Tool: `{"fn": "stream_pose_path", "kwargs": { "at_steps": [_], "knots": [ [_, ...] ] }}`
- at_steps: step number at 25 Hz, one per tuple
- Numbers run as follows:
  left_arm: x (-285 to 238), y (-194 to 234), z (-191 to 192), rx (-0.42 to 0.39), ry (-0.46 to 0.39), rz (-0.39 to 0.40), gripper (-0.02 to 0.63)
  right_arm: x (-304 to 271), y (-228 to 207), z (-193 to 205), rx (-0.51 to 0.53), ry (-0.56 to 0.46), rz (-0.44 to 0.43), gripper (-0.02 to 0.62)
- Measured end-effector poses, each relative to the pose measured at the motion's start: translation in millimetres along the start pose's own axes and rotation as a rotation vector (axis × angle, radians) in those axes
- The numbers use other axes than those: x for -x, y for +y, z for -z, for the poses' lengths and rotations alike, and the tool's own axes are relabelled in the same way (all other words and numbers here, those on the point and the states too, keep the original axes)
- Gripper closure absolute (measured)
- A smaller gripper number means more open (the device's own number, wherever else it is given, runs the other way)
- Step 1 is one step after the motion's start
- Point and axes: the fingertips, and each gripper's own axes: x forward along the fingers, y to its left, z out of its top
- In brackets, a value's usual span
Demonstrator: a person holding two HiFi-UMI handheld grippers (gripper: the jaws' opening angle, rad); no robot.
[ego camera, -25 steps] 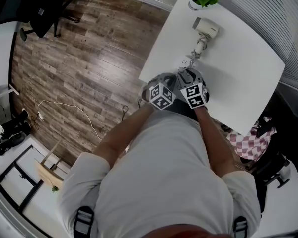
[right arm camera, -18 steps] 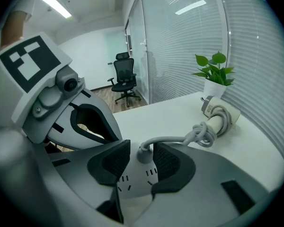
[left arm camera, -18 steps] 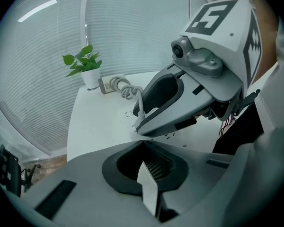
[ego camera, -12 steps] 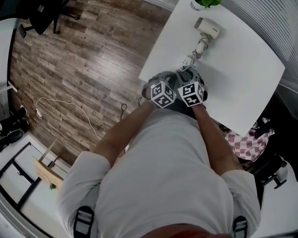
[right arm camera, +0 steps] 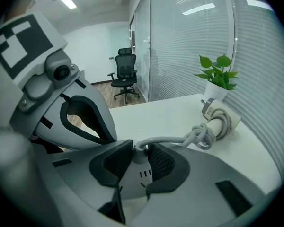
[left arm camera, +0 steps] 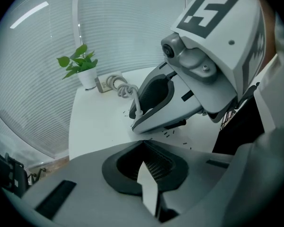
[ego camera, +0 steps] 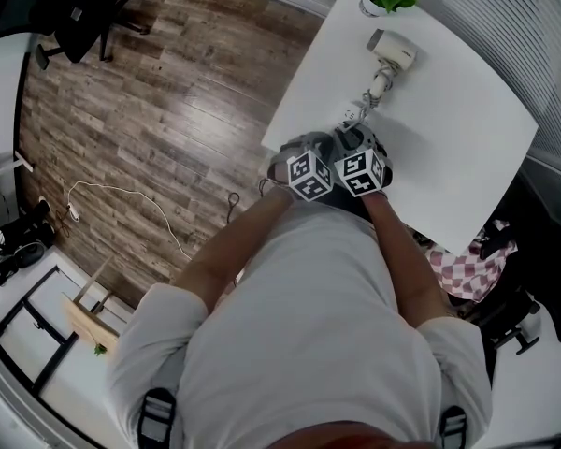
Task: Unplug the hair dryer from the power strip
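My right tongs (right arm camera: 139, 146) have just been closing: pads now touch both sides of small white plug (right arm camera: 138, 155), seated in white plastic power strip (right arm camera: 141, 176). Left tongs (left arm camera: 143, 143) pinch strip's end, I judge. Beige hair dryer (right arm camera: 222, 115) lies well ahead of right tongs. Plug not yet out; grip looks ready for pull.

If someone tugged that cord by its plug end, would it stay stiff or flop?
Probably floppy: the cord lies bunched in a loose knot by the hair dryer. A tug would likely tighten that knot first, then drag the hair dryer along the smooth table.
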Motion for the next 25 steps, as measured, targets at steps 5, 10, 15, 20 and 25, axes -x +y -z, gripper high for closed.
{"fn": "stream_pose_path", "kwargs": {
  "at_steps": [5,10,15,20,25],
  "knots": [
    [-0.7,-1.5,-0.5,-0.013,0.058,-0.003,0.577,3.8,-1.4,-2.7,-0.060,-0.015,-0.024,0.485],
    [-2.4,-1.0,1.3,-0.017,0.113,0.010,0.577,7.8,-2.9,-5.1,-0.112,-0.034,-0.042,0.505],
    [-2.6,-1.7,0.9,-0.005,0.110,0.025,0.577,8.4,-3.4,-5.6,-0.126,-0.043,-0.044,0.514],
    [-5.3,-3.5,0.4,-0.036,0.129,0.016,0.577,11.5,-5.3,-3.5,-0.150,-0.042,-0.038,0.518],
    [-5.3,-4.5,-1.3,-0.061,0.146,0.021,0.577,12.6,-6.2,-5.0,-0.167,-0.041,-0.043,0.520]
  ]
}}
